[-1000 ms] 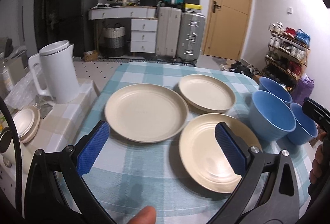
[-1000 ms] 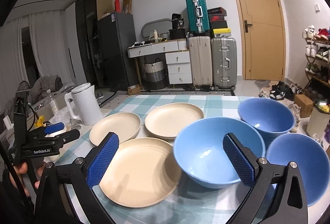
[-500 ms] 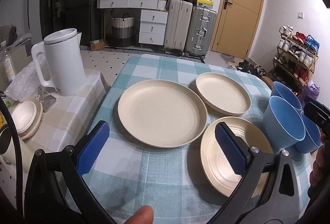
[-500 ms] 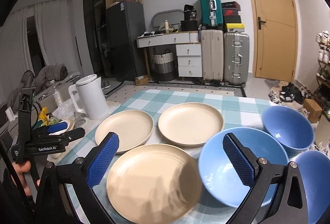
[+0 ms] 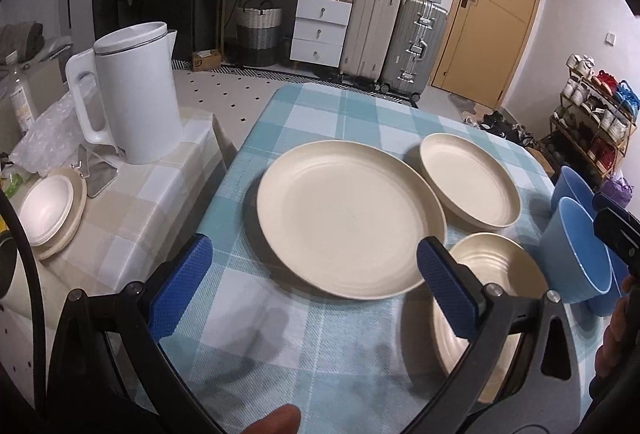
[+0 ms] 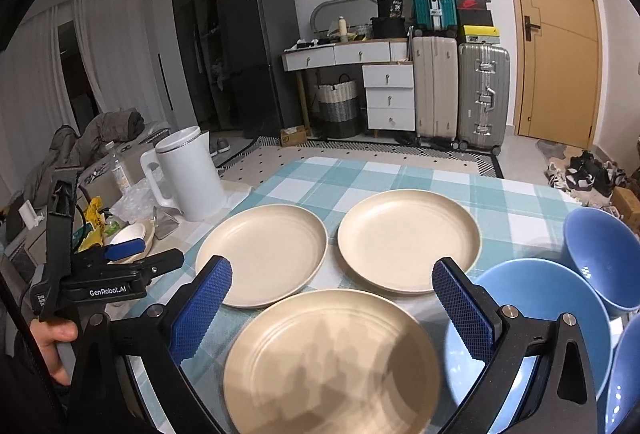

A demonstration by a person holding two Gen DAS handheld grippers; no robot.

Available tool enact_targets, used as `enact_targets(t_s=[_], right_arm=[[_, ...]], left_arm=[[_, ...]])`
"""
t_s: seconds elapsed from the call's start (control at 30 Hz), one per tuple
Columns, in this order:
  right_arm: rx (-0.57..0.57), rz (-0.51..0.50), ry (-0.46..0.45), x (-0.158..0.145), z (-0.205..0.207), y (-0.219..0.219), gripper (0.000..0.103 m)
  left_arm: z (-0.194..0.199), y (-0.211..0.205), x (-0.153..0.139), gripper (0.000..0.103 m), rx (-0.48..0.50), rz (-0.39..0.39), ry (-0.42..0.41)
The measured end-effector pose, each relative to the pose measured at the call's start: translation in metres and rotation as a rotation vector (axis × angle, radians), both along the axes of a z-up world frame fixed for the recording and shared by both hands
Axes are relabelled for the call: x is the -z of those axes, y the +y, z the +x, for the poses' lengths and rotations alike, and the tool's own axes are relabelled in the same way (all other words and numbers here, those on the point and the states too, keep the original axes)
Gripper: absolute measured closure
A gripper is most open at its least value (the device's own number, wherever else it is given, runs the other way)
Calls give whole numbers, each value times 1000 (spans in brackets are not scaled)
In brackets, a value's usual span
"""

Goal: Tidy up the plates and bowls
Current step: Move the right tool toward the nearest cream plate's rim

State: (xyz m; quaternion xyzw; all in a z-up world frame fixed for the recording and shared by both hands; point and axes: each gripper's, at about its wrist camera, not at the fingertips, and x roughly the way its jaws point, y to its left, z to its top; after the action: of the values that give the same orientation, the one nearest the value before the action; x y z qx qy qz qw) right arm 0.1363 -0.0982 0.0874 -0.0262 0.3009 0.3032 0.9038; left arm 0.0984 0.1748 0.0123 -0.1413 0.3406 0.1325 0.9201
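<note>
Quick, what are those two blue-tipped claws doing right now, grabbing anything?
Left gripper: open, holding nothing, above the table by the large plate.
Right gripper: open, holding nothing, above the near plate.

One legible mark: "GenRobot.AI", white lettering on the black body of the left gripper [image 6: 120, 249], seen from the right wrist view (the person's hand grips the handle just below it). The black bag [image 6: 387, 7] on top of the white dresser carries light print, too small to read. The cardboard box [image 5: 205, 59] on the floor by the basket shows dark lettering, also not legible. Nothing else readable in either view.
</note>
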Motion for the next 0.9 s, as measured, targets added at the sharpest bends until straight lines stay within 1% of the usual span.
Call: enact_targets(t_s=[0.23,0.33,0.47,0.5,0.53,0.6,0.83,0.9], right_arm=[[-28,-10,36,13,19,19,1],[-40,-15,60,20,27,29,3],[-38,-20,86,29,39,38,3],[-39,-19,94,31,42,39,5],[-41,-20,103,33,45,41,9],[-44,-27,126,38,51,46,15],[-60,-35,169,53,65,62,15],[-67,-39,184,58,68,67,17]], left_arm=[[19,12,10,1,-7,-1,30],[26,16,15,1,-10,-16,36],[35,22,18,1,-20,-6,50],[37,24,19,1,-23,-14,51],[39,27,20,1,-25,-18,52],[44,31,23,1,-30,-23,57],[57,41,33,1,-38,-34,85],[61,42,37,1,-42,-39,95]])
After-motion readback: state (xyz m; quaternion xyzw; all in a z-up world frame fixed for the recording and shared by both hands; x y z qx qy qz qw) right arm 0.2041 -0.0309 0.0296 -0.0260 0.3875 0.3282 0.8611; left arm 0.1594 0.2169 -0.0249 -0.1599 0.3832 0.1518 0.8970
